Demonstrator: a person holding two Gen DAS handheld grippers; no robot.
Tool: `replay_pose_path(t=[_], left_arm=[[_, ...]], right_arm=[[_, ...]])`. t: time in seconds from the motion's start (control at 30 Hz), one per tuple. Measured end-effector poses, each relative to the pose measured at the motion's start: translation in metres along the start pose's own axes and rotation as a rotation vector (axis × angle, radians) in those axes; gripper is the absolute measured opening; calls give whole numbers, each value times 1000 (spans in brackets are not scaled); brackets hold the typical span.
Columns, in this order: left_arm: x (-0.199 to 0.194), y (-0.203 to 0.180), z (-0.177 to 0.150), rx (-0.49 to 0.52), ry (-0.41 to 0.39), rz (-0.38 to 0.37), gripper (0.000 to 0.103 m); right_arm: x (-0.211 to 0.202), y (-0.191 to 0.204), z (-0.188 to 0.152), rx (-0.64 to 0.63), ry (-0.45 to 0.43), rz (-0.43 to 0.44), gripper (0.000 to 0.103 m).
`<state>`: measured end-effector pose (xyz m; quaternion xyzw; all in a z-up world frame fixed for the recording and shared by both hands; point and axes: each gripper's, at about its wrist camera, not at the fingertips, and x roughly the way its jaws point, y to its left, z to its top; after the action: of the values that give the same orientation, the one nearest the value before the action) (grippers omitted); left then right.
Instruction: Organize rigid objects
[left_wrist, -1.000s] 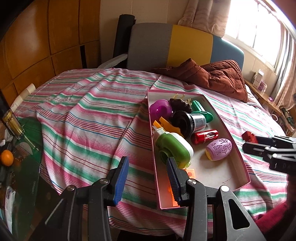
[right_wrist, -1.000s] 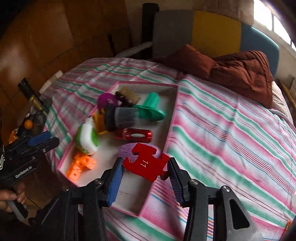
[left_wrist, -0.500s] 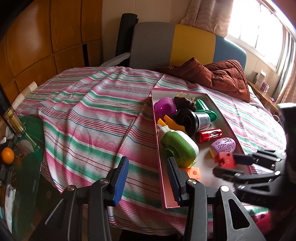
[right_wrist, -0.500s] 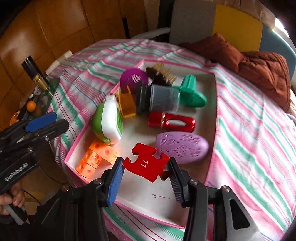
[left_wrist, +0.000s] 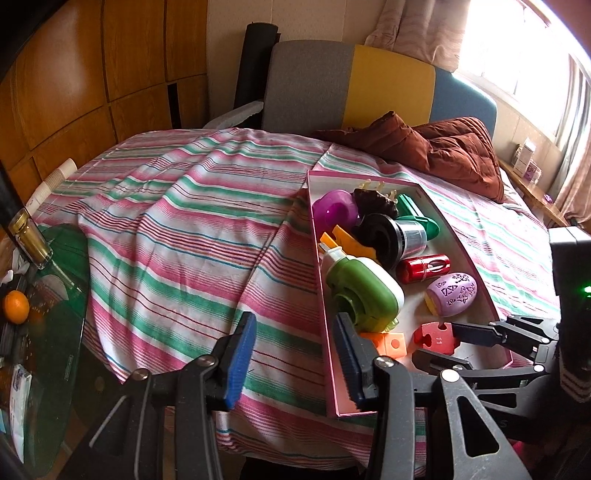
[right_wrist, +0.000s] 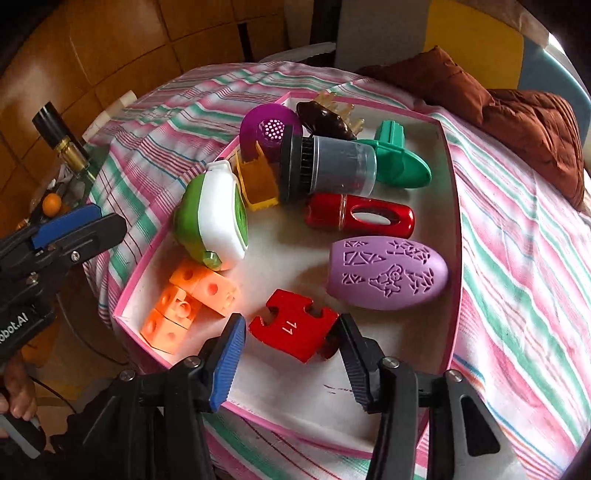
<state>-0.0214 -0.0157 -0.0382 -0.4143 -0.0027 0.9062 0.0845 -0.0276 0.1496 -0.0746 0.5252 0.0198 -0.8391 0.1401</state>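
- Right gripper (right_wrist: 291, 347): your jaws have just been opening. The red puzzle piece (right_wrist: 293, 334) sits between them on the floor of the pink-rimmed box (right_wrist: 452, 206), near its front edge. The left pad stands clear of the piece; at the right pad I cannot tell whether contact remains.
- Red puzzle piece: it is marked "11" in white on its top face.
- Left gripper (left_wrist: 293, 354): your jaws have just been opening and now stand apart with nothing between them. They straddle the box's left wall at its front-left corner.
- Left gripper body, seen from the right wrist camera: it carries white lettering, partly cut off, reading "obot.AI".
- Box contents: orange cubes (right_wrist: 188, 299) lie in the front-left corner, just left of the puzzle piece. A purple egg-shaped piece (right_wrist: 388, 273) with cut-out patterns lies along the right wall. A red cylinder (right_wrist: 360, 218) lies behind it.
- Left edge: a green-and-white device (right_wrist: 214, 221) rests there.
- Box location: it sits on the striped cloth (left_wrist: 177, 229).
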Motion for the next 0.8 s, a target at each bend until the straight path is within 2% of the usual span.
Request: replay_pose_path(t=[0.03, 0.13, 0.23, 0.33, 0.43, 0.5, 0.6, 0.8], left_arm=[[-1, 0, 0, 0, -5, 4, 50], [-4, 0, 1, 6, -17, 11, 51], [-8, -1, 2, 6, -28, 15, 59], [-14, -3, 3, 3, -47, 23, 67], [-24, -6, 3, 2, -78, 26, 84], [-30, -8, 2, -5, -93, 34, 100], [-39, -10, 1, -21, -115, 26, 103], [-49, -18, 0, -6, -137, 47, 103]], right_arm=[[-2, -1, -1, 8, -5, 8, 52], [-13, -8, 0, 49, -50, 22, 61], [-29, -12, 0, 84, -113, 24, 62], [-41, -14, 0, 110, -168, -26, 62], [-53, -15, -1, 150, -217, -104, 62], [-58, -16, 0, 178, -239, -148, 62], [-61, -21, -1, 223, -253, -191, 62], [-59, -24, -4, 250, -240, -191, 62]])
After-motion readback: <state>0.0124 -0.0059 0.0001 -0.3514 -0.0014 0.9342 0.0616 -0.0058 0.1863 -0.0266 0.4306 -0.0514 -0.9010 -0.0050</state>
